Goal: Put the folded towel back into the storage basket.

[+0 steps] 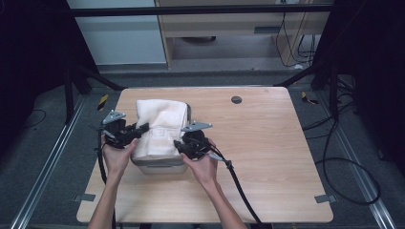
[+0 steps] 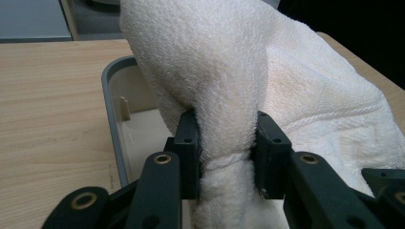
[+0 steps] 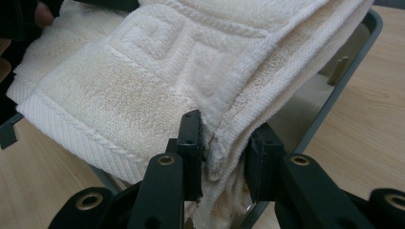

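Note:
A folded white towel (image 1: 160, 128) hangs over a grey rectangular bin (image 1: 160, 167) on the wooden table. My left gripper (image 1: 141, 130) is shut on the towel's left edge; in the left gripper view its jaws pinch a thick fold of towel (image 2: 224, 95) above the bin's rim (image 2: 111, 124). My right gripper (image 1: 180, 145) is shut on the towel's right edge. The right gripper view has the layered hem of the towel (image 3: 143, 81) squeezed between the jaws, with the bin's rim (image 3: 344, 81) behind it.
The table (image 1: 267, 143) has open wood to the right of the bin and in front of it. A round grommet hole (image 1: 236, 99) sits near the far edge. Black cables (image 1: 344, 162) trail on the floor at the right.

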Motion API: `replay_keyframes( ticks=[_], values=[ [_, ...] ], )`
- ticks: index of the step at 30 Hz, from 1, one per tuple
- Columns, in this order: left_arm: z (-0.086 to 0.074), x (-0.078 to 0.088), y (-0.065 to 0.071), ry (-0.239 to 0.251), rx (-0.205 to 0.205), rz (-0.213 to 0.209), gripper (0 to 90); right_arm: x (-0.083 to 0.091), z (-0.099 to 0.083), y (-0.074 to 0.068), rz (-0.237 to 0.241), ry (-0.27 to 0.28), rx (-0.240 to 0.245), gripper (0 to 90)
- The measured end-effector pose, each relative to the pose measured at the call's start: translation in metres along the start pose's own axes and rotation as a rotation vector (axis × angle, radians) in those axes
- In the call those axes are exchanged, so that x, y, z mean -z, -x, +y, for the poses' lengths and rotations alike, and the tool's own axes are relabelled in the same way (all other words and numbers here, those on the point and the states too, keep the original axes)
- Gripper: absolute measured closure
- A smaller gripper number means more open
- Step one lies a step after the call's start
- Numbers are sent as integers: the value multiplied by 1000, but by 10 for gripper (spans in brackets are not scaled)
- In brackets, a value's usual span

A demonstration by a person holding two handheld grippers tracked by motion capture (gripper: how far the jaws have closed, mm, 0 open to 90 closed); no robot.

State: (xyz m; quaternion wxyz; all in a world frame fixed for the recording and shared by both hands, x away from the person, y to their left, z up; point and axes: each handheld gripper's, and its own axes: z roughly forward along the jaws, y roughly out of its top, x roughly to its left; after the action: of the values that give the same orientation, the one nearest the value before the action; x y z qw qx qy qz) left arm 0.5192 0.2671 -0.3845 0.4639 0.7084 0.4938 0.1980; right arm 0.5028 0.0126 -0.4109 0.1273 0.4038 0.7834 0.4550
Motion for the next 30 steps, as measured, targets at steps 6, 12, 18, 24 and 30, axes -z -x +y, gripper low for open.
replay_keyframes(
  ticks=[6,12,18,24,30],
  values=[
    [-3,-6,-2,-13,-3,6,668,-6,-5,2,-8,-13,-6,711],
    [-6,-10,-4,-24,-3,16,668,-10,-6,0,-16,-22,2,713],
    [-11,-18,-1,-50,-17,33,668,-12,-9,-1,-21,-29,6,714],
    [-13,-21,-3,-62,-19,31,667,-16,-12,1,-15,-43,-6,715],
    [-17,-25,-7,-77,-11,31,666,-20,-14,1,-21,-60,-1,711]
  ],
)
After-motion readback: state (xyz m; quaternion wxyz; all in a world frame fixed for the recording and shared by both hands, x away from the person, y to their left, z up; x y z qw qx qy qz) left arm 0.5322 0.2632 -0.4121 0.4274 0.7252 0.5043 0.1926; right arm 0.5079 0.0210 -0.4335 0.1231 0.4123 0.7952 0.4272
